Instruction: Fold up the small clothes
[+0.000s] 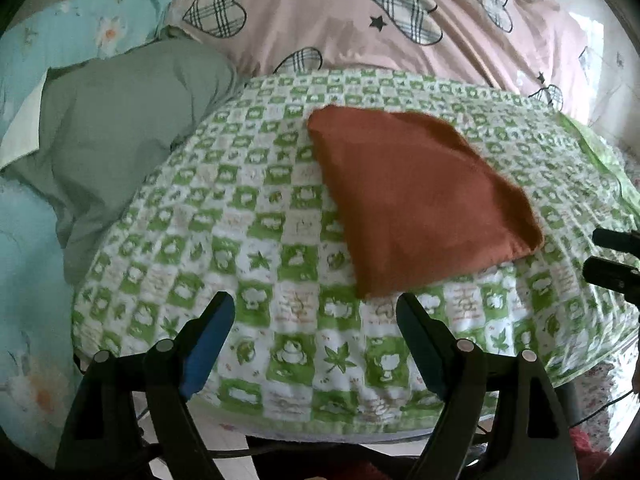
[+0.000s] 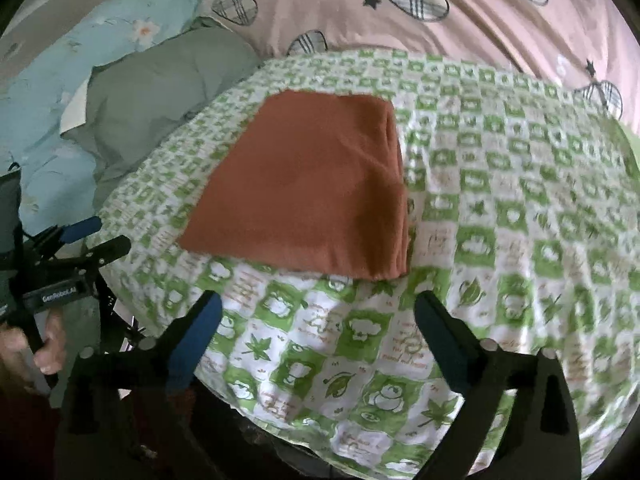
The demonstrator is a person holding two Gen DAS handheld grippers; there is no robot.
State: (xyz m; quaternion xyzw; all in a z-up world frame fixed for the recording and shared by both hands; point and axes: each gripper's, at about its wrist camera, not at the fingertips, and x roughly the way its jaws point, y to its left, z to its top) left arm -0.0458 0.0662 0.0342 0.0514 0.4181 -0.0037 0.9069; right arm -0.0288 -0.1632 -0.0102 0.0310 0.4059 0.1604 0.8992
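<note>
Rust cloth [image 2: 304, 188] folded flat – thick fold edge right, both grippers apart

rust folded garment [image 2: 308, 188]: matt, soft knit cloth | green-and-white checked cover [image 2: 500, 240]: thin printed cotton, wrinkled | far pink bedding [image 1: 340, 16]: smooth cloth | gripper fingers [image 1: 210, 340]: matt black plastic, blue pads

Green-and-white checked cloth [image 1: 304, 248] with frog and leaf prints covers work surface, near edge draping down. Grey-green pillow [image 1: 120, 128] at far left, touching cloth edge. Light blue floral bedding [image 1: 80, 24] farther left, behind and beside pillow. Pink duvet [image 1: 360, 8] with plaid hearts and black stars bunched along far side, meeting cloth's far edge.
</note>
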